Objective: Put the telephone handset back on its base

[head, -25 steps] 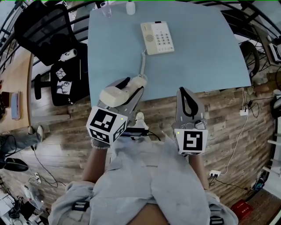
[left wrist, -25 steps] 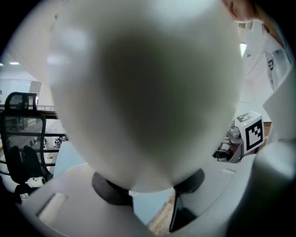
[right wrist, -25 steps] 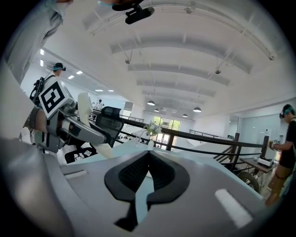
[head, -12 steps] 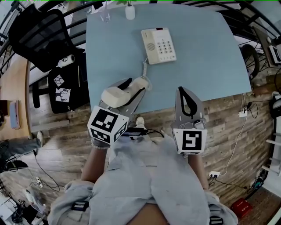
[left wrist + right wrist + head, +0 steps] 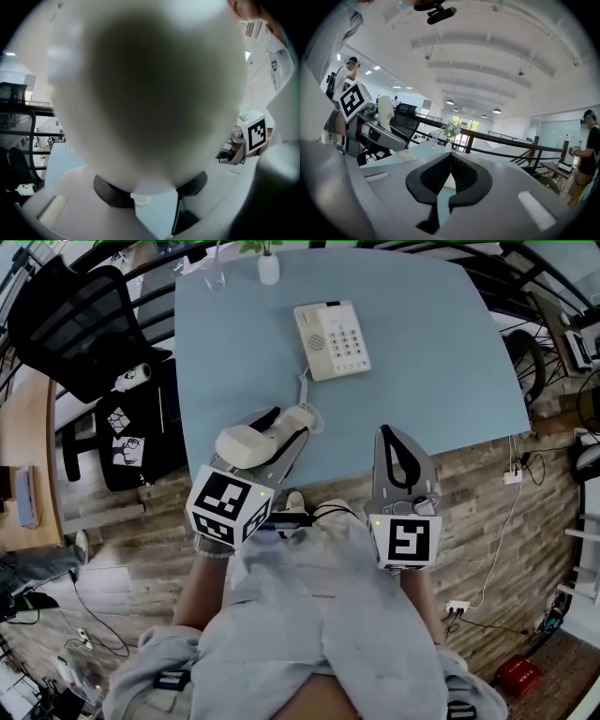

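Head view | left claw (image 5: 286, 424) clamped on handset (image 5: 246, 443); right claw (image 5: 395, 433) pressed together; base (image 5: 333, 340) well apart on table (image 5: 431, 381)

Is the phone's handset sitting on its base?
No, the left gripper holds the handset up, well apart from the base.

The left gripper (image 5: 284, 430) points toward 1 o'clock, its jaws clamped on the sides of the handset (image 5: 247, 442), which fills most of the left gripper view. At 3 o'clock from it, level with it and apart, the right gripper (image 5: 395, 439) points to 12 o'clock with its jaws closed tip to tip on nothing. Both forearms (image 5: 201, 589) run back toward 6 o'clock, close to the body.
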Action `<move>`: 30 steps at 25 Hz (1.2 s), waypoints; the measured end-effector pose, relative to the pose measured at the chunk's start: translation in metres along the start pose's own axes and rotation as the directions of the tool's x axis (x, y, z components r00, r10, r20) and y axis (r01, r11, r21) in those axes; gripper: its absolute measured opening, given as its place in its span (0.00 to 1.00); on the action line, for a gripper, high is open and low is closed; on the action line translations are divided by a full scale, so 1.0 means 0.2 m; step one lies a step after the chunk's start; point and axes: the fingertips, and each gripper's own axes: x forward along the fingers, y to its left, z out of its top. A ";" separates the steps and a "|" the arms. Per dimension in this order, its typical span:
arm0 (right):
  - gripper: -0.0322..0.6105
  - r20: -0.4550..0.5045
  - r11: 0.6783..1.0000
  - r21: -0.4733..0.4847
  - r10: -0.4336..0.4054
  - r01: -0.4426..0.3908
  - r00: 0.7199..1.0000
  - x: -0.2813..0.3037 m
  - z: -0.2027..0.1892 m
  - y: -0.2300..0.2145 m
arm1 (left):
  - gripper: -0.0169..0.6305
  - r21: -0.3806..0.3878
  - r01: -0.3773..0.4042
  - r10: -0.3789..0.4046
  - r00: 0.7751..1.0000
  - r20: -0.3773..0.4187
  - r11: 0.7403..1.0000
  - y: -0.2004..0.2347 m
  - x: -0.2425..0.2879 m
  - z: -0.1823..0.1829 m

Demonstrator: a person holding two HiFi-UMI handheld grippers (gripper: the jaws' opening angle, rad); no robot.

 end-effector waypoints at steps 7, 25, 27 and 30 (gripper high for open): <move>0.06 0.002 1.000 0.011 0.006 -0.006 1.000 0.00 0.00 0.02 | 0.35 0.005 0.003 -0.003 1.000 -0.006 1.000 -0.01 -0.01 -0.01; 0.06 0.016 0.999 0.005 0.046 -0.046 0.999 0.09 -0.01 -0.03 | 0.35 -0.005 -0.020 0.020 0.999 -0.033 1.000 0.02 0.05 0.00; 0.06 0.015 0.999 0.011 0.047 -0.047 0.999 0.11 -0.02 -0.03 | 0.35 -0.008 -0.019 0.019 0.999 -0.037 1.000 0.03 0.06 0.00; 0.06 0.010 0.999 0.022 0.047 -0.047 0.999 0.13 -0.04 -0.06 | 0.35 -0.011 -0.022 0.022 0.999 -0.046 1.000 0.04 0.09 -0.01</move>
